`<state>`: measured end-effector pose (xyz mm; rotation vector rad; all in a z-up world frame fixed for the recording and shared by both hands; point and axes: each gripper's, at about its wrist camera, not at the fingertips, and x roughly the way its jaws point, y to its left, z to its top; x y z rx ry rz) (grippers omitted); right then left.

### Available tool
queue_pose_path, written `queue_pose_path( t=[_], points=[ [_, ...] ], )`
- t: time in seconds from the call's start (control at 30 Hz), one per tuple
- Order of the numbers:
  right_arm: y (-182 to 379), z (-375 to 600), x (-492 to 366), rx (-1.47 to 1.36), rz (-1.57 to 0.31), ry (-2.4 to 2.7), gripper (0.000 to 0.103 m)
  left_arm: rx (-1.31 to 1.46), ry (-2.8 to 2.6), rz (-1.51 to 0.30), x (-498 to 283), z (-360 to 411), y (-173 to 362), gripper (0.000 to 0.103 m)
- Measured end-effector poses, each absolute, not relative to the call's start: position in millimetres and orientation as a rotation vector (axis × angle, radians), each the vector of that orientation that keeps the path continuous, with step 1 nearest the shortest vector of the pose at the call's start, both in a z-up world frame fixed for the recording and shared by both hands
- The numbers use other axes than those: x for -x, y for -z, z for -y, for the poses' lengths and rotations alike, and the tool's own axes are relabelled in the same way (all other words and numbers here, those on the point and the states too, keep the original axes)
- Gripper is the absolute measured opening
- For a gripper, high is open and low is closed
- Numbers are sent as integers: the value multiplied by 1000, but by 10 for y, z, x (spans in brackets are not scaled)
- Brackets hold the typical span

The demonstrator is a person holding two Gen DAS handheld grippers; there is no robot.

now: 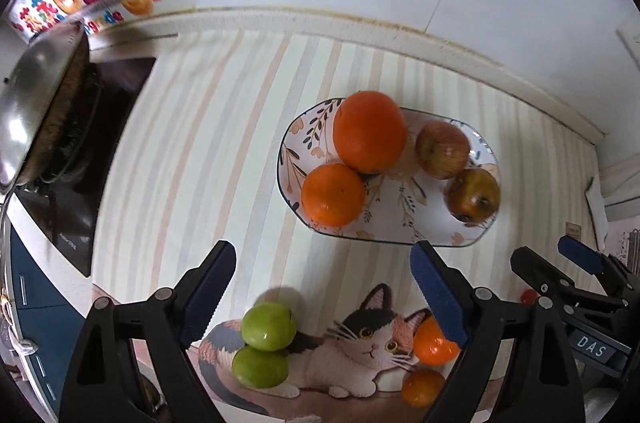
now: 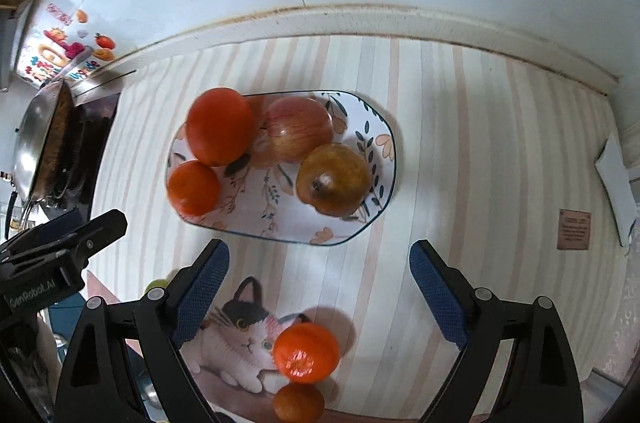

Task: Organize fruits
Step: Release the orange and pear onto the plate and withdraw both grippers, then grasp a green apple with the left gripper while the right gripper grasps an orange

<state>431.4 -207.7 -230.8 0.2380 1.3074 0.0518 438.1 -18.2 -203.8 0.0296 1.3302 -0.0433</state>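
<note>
Fruit on the plate and desk

Both left tongs [image 1: 322, 287] and right tongs [image 2: 319, 283] gape wide, empty. Plate [image 1: 400, 227] holds two oranges, two apples; green fruits [image 1: 267, 327] and tangerines [image 2: 307, 351] lie near on the desk [image 1: 200, 143].

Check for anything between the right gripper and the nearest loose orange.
Nothing visible blocks it. The right gripper is open, and the orange lies on the cat mat between its fingers; a second orange sits just behind it.
</note>
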Motion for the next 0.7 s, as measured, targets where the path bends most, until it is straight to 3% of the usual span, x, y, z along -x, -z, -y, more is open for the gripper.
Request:
queue_pose_path(
  t=[0.7],
  points=[
    [1292,1877,-3527,-196,-1113,-79,94,-12,49,-1126,-3585,42,1300,89]
  ],
)
